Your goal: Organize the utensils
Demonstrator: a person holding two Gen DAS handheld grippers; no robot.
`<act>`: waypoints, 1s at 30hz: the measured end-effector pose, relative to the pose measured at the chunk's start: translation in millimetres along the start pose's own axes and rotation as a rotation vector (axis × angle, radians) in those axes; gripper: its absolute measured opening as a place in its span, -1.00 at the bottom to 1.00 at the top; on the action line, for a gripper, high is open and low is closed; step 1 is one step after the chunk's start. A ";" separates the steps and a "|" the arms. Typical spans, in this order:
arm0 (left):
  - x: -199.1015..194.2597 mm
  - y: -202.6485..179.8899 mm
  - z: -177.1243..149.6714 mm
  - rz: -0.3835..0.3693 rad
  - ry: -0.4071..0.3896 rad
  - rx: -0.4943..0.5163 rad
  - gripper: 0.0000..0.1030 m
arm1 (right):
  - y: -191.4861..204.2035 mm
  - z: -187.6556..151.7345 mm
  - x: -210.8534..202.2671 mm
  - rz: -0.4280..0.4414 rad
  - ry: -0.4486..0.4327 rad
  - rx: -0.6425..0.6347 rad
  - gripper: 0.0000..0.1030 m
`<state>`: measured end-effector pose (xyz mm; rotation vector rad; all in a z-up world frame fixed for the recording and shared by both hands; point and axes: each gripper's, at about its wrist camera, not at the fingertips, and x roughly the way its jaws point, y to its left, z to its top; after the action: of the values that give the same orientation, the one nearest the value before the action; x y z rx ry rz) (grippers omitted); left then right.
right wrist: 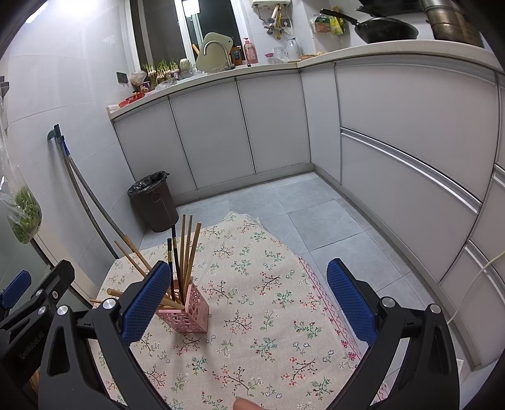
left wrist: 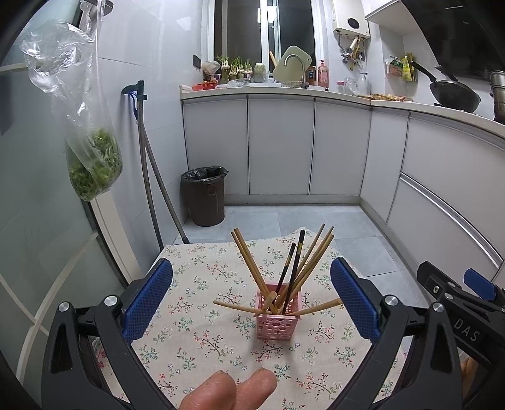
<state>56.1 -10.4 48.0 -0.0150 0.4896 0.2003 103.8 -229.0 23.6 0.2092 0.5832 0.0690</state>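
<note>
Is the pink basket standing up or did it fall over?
Standing up. The pink basket sits flat on the flowery tablecloth, chopsticks poking out its top.

I'm getting even, cool indoor light in both feeds, and a hot white glare is blooming above the window point(right wrist: 176, 28) at the top left of the right wrist view. The window panes are reading dark. Fisheye bending is curving the cabinets point(left wrist: 277, 145) and blackening the corners. Shadows are staying soft; focus is holding sharp.
</note>
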 end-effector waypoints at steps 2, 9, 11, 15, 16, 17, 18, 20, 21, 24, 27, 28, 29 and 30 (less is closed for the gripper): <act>0.1 -0.2 -0.1 0.001 0.000 0.000 0.87 | -0.1 -0.3 0.0 0.000 0.000 -0.001 0.87; 0.6 0.8 -0.2 0.001 0.003 0.000 0.87 | -0.9 0.0 0.0 0.000 -0.001 0.002 0.87; 0.4 1.4 0.1 0.001 0.003 -0.002 0.87 | -1.3 -0.3 0.1 0.000 -0.001 0.001 0.87; 1.0 1.5 0.3 0.002 0.005 0.000 0.87 | -0.8 -0.3 1.1 0.001 0.003 0.000 0.87; 0.9 1.5 0.4 0.004 0.004 0.002 0.87 | -0.7 -0.5 1.4 0.001 0.004 -0.001 0.87; 0.6 1.2 0.1 0.005 0.003 0.001 0.87 | -1.2 -0.7 1.4 0.002 0.005 -0.001 0.87; 0.6 1.3 0.1 0.004 0.003 0.000 0.87 | -1.7 -0.9 1.4 0.002 0.006 -0.001 0.87; 0.7 1.8 0.2 0.006 0.003 -0.001 0.87 | -1.3 -1.3 1.3 0.002 0.005 -0.001 0.87; 0.7 2.3 0.3 0.006 0.003 -0.002 0.87 | -1.3 -1.4 1.4 0.001 0.005 -0.001 0.87; 1.7 2.9 0.5 0.006 0.005 -0.003 0.87 | -1.9 -0.6 2.4 0.002 0.008 0.002 0.87; 1.6 3.4 0.6 0.013 0.001 -0.005 0.87 | -1.5 -0.3 2.4 0.002 0.009 0.001 0.87; 1.7 4.2 0.5 0.019 -0.001 -0.007 0.87 | -1.5 -0.3 2.4 0.002 0.010 0.001 0.87; 1.9 5.0 0.5 0.025 -0.004 -0.009 0.87 | -1.4 -0.3 2.4 0.003 0.010 0.000 0.87; 1.7 5.9 0.5 0.028 -0.007 -0.010 0.87 | -1.3 -0.5 2.7 0.002 0.010 -0.001 0.87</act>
<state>56.7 -4.3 47.9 -0.0168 0.4822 0.2302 105.7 -229.8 21.4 0.2091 0.5933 0.0726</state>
